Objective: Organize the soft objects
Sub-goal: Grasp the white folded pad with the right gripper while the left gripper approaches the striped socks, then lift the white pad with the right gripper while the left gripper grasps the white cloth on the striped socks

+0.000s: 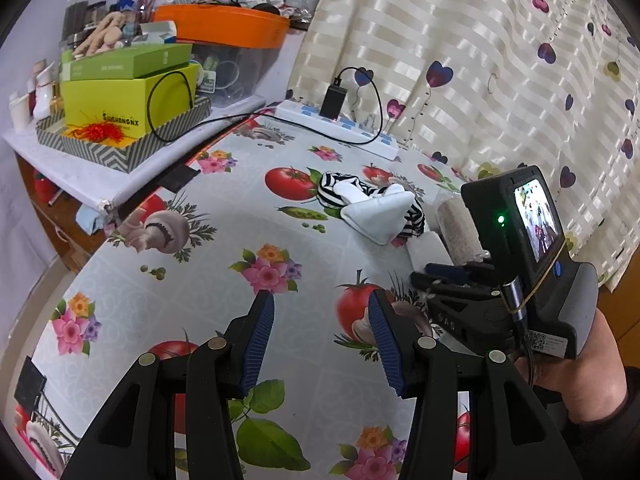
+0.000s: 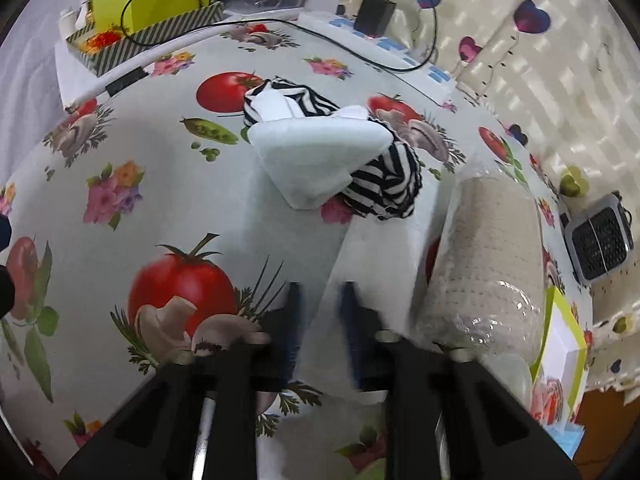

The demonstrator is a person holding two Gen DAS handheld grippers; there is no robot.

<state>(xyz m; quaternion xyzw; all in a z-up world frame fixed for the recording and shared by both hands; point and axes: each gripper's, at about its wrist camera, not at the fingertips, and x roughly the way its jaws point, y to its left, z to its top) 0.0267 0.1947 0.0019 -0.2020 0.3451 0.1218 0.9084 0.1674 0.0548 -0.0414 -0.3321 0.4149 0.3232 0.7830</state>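
Observation:
A folded white cloth [image 2: 320, 156] lies on top of a black-and-white striped garment [image 2: 384, 188] in the middle of the table; both show in the left wrist view, the cloth [image 1: 376, 212] over the garment [image 1: 332, 188]. My right gripper [image 2: 320, 312] is shut on a second white cloth [image 2: 376, 248] that stretches forward from the jaws, beside a plastic-wrapped beige knit roll [image 2: 492, 260]. My left gripper [image 1: 320, 336] is open and empty above the tablecloth, left of the right gripper [image 1: 440, 276].
The table has a tomato-and-flower oilcloth [image 1: 200, 280]. A white power strip [image 1: 340, 124] with a black charger lies at the back by the curtain. A shelf at the left holds green boxes [image 1: 128, 96] and an orange tub [image 1: 224, 24]. A small heater [image 2: 600, 240] stands at the right.

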